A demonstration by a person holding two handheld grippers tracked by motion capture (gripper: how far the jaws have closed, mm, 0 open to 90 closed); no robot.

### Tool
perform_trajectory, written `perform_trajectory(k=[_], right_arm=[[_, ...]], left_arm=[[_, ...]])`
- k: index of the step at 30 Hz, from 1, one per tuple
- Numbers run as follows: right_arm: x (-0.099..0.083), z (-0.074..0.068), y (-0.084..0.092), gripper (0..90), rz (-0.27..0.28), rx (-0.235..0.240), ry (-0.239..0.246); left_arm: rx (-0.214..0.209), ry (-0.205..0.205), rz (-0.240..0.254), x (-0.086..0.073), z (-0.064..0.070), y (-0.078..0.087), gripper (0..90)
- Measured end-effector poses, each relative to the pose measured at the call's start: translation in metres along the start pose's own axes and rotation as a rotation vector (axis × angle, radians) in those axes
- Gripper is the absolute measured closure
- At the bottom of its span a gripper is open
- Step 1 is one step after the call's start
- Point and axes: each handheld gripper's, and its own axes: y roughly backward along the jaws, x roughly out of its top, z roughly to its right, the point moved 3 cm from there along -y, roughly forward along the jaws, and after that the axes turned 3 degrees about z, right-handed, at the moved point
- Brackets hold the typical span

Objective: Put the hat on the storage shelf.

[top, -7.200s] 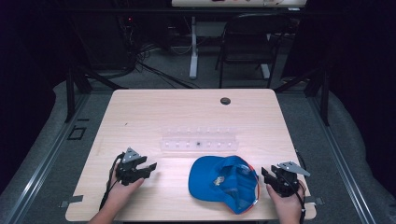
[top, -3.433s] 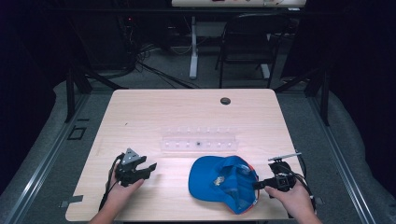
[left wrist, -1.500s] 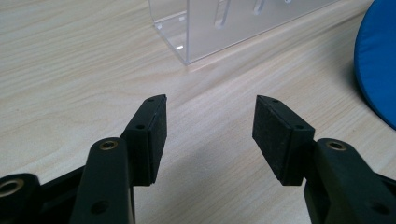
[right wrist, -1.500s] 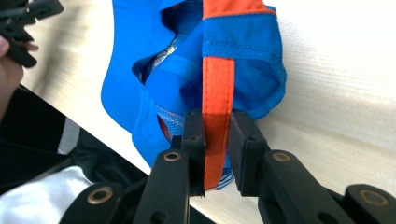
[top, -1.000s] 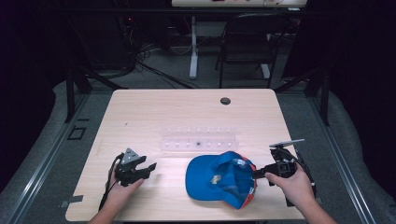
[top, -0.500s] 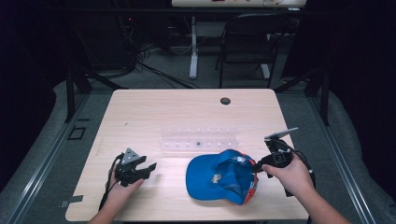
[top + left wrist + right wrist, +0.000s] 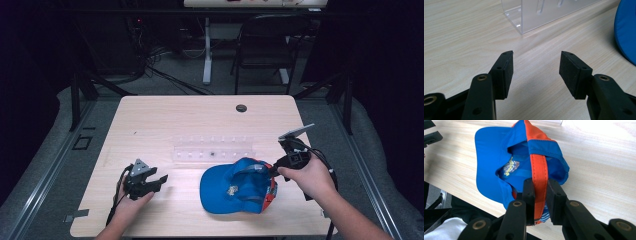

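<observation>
A blue cap (image 7: 235,186) with orange trim lies at the table's front, its right side lifted off the wood. My right gripper (image 7: 274,170) is shut on the cap's orange back strap (image 7: 539,173), which runs between both pads. In the right gripper view the blue cap (image 7: 499,157) hangs open beneath the jaws, its brim to the left. My left gripper (image 7: 159,181) rests at the front left, held low over the table. Its jaws stand open in the left gripper view, with bare wood between the fingertips (image 7: 507,62). The cap's blue edge (image 7: 625,32) shows at the right there.
A clear acrylic rack (image 7: 214,149) lies across the middle of the table (image 7: 165,117), just behind the cap; its corner (image 7: 534,15) sits ahead of the left jaws. A round black grommet (image 7: 241,108) is at the back. A chair stands beyond the table.
My right gripper has risen and moved back, lifting the cap's rear by the strap. The left hand has stayed still.
</observation>
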Motion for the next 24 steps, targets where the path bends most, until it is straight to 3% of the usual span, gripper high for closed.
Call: perform_trajectory(k=[11, 12, 13, 24], right_arm=[[0.012, -0.013, 0.014, 78.4, -0.002, -0.005, 0.023], [0.013, -0.013, 0.017, 78.4, -0.022, -0.006, 0.043], [0.014, -0.015, 0.017, 78.4, -0.003, -0.01, 0.022], [0.024, -0.029, 0.033, 78.3, -0.026, -0.026, 0.049]], left_arm=[[-0.001, 0.002, 0.003, 0.0, 0.001, 0.0, 45.5], [-0.001, 0.002, 0.003, 0.0, 0.001, 0.0, 45.6], [-0.002, 0.002, 0.003, 0.0, 0.001, 0.0, 45.6], [-0.005, -0.006, 0.0, 0.0, 0.001, 0.0, 45.5]])
